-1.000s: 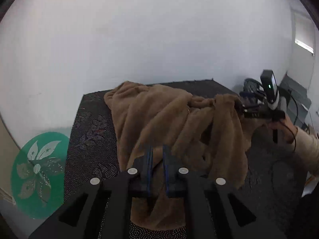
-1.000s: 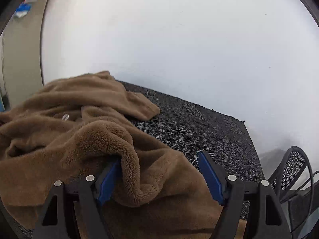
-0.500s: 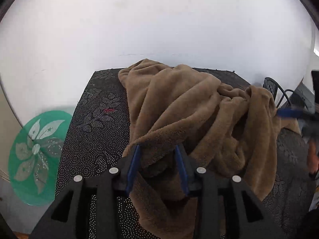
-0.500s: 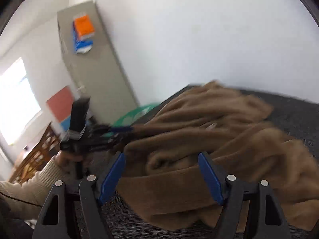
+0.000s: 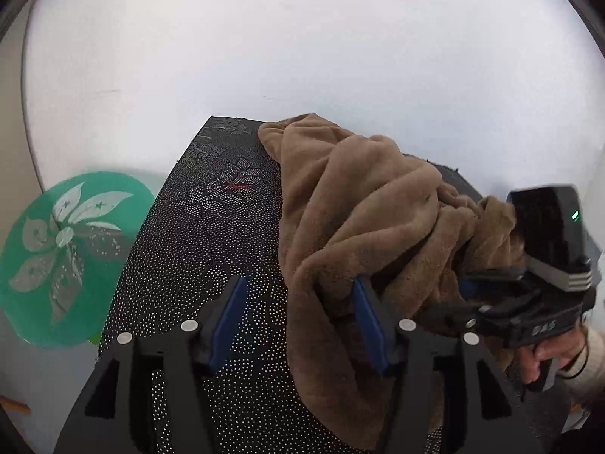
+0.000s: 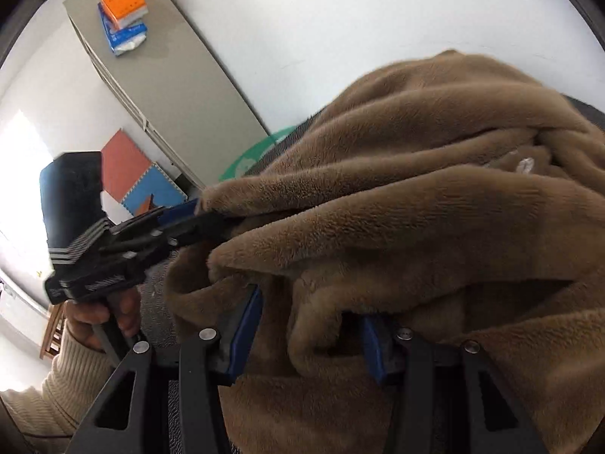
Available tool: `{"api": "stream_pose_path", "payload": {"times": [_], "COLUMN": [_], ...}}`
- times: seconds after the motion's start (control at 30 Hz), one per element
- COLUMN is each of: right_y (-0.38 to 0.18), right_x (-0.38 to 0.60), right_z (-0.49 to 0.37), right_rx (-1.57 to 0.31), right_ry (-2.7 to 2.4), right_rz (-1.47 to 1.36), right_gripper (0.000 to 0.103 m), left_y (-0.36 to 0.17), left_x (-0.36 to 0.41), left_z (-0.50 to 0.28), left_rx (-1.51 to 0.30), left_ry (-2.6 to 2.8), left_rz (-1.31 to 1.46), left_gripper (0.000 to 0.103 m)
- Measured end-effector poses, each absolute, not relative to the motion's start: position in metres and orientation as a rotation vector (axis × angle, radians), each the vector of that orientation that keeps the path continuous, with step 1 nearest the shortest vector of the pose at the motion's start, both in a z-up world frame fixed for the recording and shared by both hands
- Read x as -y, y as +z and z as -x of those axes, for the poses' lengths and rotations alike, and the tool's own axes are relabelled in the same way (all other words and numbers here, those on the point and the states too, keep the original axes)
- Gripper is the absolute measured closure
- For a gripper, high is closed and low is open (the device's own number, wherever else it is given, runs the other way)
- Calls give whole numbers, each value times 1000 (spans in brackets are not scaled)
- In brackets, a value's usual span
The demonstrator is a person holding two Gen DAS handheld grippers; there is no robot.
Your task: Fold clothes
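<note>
Bright, even daylight; window [image 6: 15,174] glare at left; strong fisheye bending, dark corners.

Two matching black tools, each with blue-lined fingers [image 5: 368,325] and round silver screw heads along angular, cut-out arms. The right tool [image 5: 467,289] carries a boxy black camera housing with a green indicator light and grey ribbed base. Bare hands [image 6: 100,316] grip the handles; cream ribbed-knit sleeves [image 6: 66,382] cover both wrists.

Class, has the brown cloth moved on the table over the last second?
Yes: the cloth has shifted right, away from the left edge of the table, baring more tabletop.
</note>
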State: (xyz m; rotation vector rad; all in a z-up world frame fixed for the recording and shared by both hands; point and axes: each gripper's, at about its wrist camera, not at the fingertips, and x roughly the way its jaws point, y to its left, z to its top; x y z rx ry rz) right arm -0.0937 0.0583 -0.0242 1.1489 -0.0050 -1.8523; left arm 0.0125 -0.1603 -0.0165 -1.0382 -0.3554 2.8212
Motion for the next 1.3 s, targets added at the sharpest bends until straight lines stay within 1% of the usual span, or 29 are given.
{"api": "stream_pose_path", "payload": {"times": [0.03, 0.07, 0.1, 0.13, 0.27, 0.37, 0.47, 0.53, 0.7, 0.83, 0.9, 0.93, 0.97, 1.0, 1.03, 1.07, 1.1, 1.17, 1.23, 1.3], "right_y": [-25, -25, -24, -20, 11, 40, 58, 64, 47, 43, 44, 44, 45, 50, 52, 52, 52, 51, 51, 51], "right_x": [-58, -59, -61, -67, -99, -128, -153, -164, -174, -175, -171, -173, -173, -166, -165, -164, -163, -163, -162, -164], "right_z": [92, 90, 90, 88, 71, 55, 40, 31, 11, 15, 16, 15, 14, 15, 15, 16, 16, 16, 15, 13], "right_rx": [18, 32, 55, 85, 198, 249, 265, 251, 216, 256, 247, 241, 236, 234, 232, 229, 221, 203, 184, 132], "right_ry": [-1839, -1827, -1819, -1812, -1804, -1818, -1826, -1830, -1848, -1856, -1861, -1862, -1861, -1861, -1861, -1862, -1866, -1877, -1888, -1944], "right_rz": [-1144, -1137, -1123, -1101, -976, -863, -794, -772, -811, -809, -796, -789, -781, -777, -773, -769, -765, -759, -753, -733], "right_gripper": [73, 84, 89, 90, 90, 90, 90, 90, 90, 90, 90, 90, 90, 90, 90, 90, 90, 90, 90, 89], "left_y": [-16, -16, -15, -14, -5, 8, 21, 28, 33, 21, 14, 12, 10, 9, 7, 5, 2, -3, -6, -1], "left_x": [163, 165, 165, 164, 161, 151, 130, 115, 75, 42, 32, 30, 28, 26, 24, 23, 21, 15, 10, 16], "left_z": [-13, -14, -15, -17, -27, -37, -48, -53, -53, -51, -45, -41, -38, -33, -29, -25, -22, -20, -19, -18], "left_rx": [375, 395, 392, 384, 339, 252, 88, -44, -373, -676, -760, -770, -777, -771, -762, -758, -754, -762, -771, -722], "left_ry": [2823, 2825, 2829, 2830, 2829, 2812, 2781, 2750, 2640, 2525, 2479, 2460, 2441, 2417, 2396, 2380, 2365, 2335, 2358, 2460], "left_rz": [1032, 1026, 1022, 1020, 983, 931, 885, 868, 853, 858, 881, 889, 896, 906, 922, 936, 950, 974, 986, 982], "left_gripper": [40, 39, 39, 39, 38, 35, 31, 30, 29, 29, 29, 30, 34, 45, 51, 64, 73, 84, 85, 87]}}
